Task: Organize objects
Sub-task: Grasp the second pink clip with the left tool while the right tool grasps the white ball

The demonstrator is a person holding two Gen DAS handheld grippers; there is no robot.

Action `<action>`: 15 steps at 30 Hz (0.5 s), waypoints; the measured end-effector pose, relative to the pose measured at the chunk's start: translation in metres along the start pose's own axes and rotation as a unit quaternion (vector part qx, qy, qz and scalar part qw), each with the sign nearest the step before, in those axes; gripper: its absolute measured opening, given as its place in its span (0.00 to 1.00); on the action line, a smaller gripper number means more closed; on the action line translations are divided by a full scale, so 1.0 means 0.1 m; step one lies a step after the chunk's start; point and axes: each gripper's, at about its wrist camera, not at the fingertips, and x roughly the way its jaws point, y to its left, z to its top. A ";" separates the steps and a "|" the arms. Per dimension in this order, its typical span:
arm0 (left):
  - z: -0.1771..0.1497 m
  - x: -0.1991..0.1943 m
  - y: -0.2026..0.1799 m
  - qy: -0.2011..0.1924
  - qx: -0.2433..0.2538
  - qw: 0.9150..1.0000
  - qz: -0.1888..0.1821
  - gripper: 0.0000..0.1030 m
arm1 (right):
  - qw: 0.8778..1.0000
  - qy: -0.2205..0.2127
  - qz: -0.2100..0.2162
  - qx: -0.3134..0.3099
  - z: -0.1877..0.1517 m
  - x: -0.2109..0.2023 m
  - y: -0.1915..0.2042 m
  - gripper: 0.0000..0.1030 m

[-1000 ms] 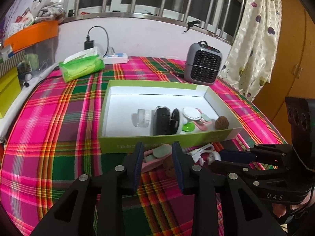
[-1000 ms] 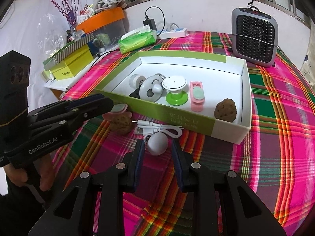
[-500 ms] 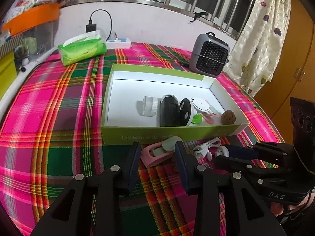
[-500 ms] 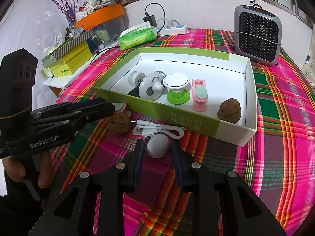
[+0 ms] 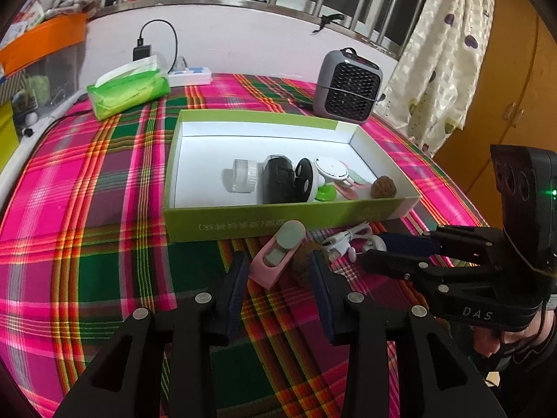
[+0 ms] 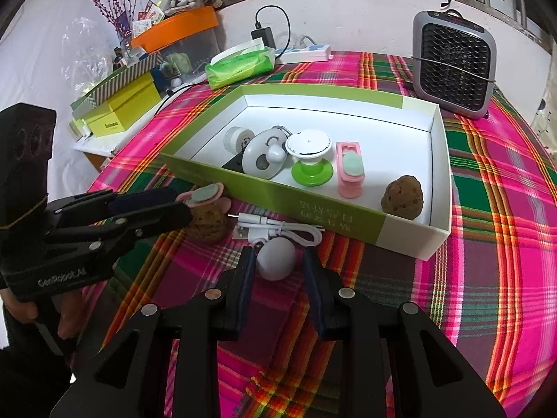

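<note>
My left gripper is open, with a pink holder with a grey-green pad lying loose between its fingertips. The holder leans on a brown lump on the plaid cloth. My right gripper is shut on a small white ball that rests on the cloth at the end of a white USB cable. Just behind them stands a green and white box. It holds a white jar, a black case, a white-and-green disc, a second pink holder and a second brown lump.
A grey heater stands behind the box. A green tissue pack and a power strip lie at the back left. Yellow boxes and an orange-lidded bin crowd the left side. A hand holds each gripper.
My left gripper's jaws have spread wider and the pink holder now lies free between them. That view has tilted slightly. The right gripper and the white ball have not moved.
</note>
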 end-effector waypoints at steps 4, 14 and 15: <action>0.02 0.00 0.03 -0.001 -0.002 1.000 0.011 0.33 | 1.000 -0.001 0.000 0.003 0.00 -0.01 -0.02 0.29; 0.08 0.09 0.08 0.014 0.007 1.000 0.022 0.33 | 1.000 0.000 -0.002 0.000 -0.01 0.00 0.00 0.29; 0.08 0.12 0.07 0.019 0.010 1.000 0.020 0.33 | 1.000 0.000 -0.002 0.000 -0.01 0.00 0.00 0.29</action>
